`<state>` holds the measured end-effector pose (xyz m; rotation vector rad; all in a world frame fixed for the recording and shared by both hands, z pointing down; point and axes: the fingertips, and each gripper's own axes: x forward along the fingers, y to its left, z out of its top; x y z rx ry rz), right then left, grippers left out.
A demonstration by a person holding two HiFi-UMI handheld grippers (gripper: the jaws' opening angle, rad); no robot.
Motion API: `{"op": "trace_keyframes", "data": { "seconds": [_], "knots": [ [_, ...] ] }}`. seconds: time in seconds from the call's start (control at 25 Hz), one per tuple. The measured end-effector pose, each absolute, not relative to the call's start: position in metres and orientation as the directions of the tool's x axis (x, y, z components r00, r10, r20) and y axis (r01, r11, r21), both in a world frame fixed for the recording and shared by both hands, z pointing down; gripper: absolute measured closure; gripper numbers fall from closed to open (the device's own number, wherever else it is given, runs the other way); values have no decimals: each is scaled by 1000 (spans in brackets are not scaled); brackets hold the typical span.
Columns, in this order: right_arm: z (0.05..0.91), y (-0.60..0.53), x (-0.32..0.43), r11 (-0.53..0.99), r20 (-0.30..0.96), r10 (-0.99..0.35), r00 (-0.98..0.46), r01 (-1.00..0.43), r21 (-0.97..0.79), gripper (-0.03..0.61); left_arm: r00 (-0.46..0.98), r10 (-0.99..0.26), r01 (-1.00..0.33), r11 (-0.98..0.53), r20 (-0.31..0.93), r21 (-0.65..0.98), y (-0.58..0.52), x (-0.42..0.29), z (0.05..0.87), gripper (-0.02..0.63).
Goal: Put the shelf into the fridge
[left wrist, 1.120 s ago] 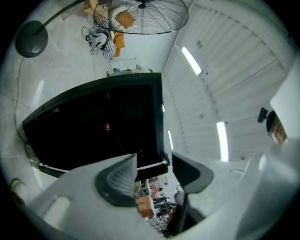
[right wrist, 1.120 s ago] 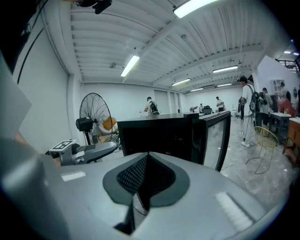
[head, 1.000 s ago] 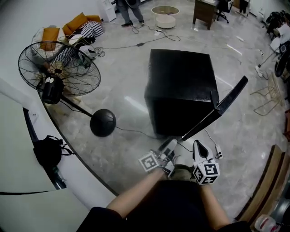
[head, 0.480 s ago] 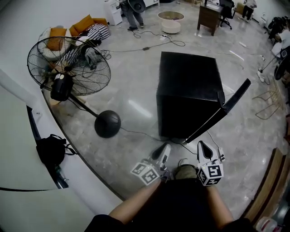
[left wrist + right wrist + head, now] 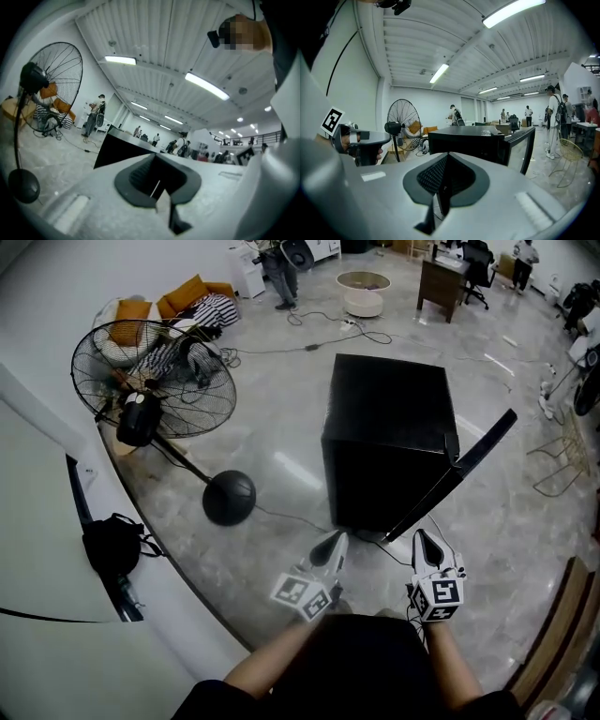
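Black fridge [image 5: 389,437] stands on the floor just ahead of both grippers, with its door [image 5: 445,479] swung open on the right. The left gripper [image 5: 330,547] and right gripper [image 5: 424,542] both have jaws pressed together with nothing between them. No shelf shows in any view. We'd find it first, open both jaws, grip 2 opposite edges and keep it level going in.

Left hand-held gripper [image 5: 329,547] and right hand-held gripper [image 5: 425,545], jaws together, empty.
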<state>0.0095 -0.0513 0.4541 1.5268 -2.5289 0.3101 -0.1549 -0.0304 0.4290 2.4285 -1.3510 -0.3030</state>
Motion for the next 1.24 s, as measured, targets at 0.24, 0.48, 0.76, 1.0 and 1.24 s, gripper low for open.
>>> {"op": "trace_keyframes", "data": {
  "seconds": [0.24,0.48,0.76,1.0,1.24],
  "knots": [
    [443,-44,58,452,258,-852,-456,-889,-76,578,505,-863,-829,-479,19,288,-27,-110,415,612],
    [436,-33,106,452,262,-852,-453,-889,-69,578,503,-864,-841,-479,36,253,-19,-63,409,612],
    [422,-16,141,461,245,-853,-461,-885,-60,580,483,-875,-854,-460,41,242,2,-28,398,612],
    [429,6,155,493,248,-833,-495,-867,-76,580,447,-893,-871,-423,46,248,24,-10,400,612],
    [450,28,177,517,261,-812,-522,-851,-94,580,422,-905,-880,-392,61,268,48,18,414,612]
  ]
}}
